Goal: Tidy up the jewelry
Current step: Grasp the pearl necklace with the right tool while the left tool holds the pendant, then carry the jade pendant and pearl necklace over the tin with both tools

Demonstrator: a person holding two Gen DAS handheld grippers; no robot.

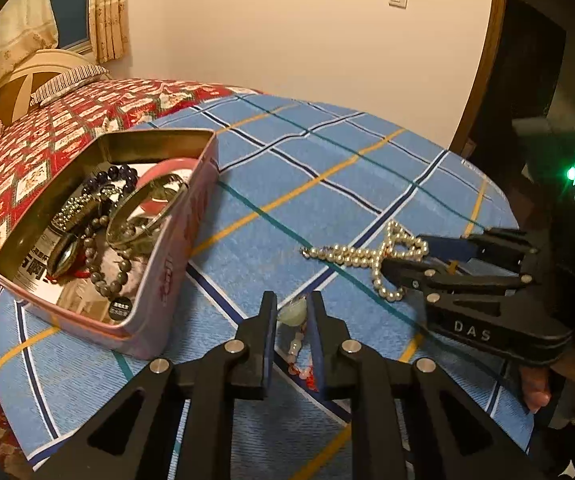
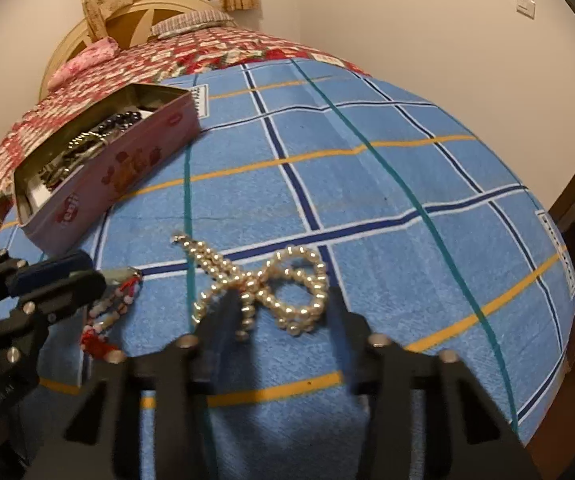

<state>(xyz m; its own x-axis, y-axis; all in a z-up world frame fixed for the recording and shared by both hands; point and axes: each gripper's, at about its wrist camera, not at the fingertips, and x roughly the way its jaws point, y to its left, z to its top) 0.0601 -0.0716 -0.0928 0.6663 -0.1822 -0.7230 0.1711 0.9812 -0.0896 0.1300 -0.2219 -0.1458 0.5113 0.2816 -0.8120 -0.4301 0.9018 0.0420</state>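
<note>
The left gripper (image 1: 292,312) has its jaws a little apart, with a pale green charm (image 1: 293,312) on a string of small beads (image 1: 297,350) lying between them on the blue checked cloth (image 1: 327,168). The right gripper (image 2: 281,308) has its jaws wide apart, one on each side of the near end of the pearl necklace (image 2: 263,286), which lies twisted on the cloth. Far to the left sits the pink tin box (image 1: 159,280), open, with dark bead bracelets (image 1: 107,268) and a shiny bangle (image 1: 147,212) inside.
</note>
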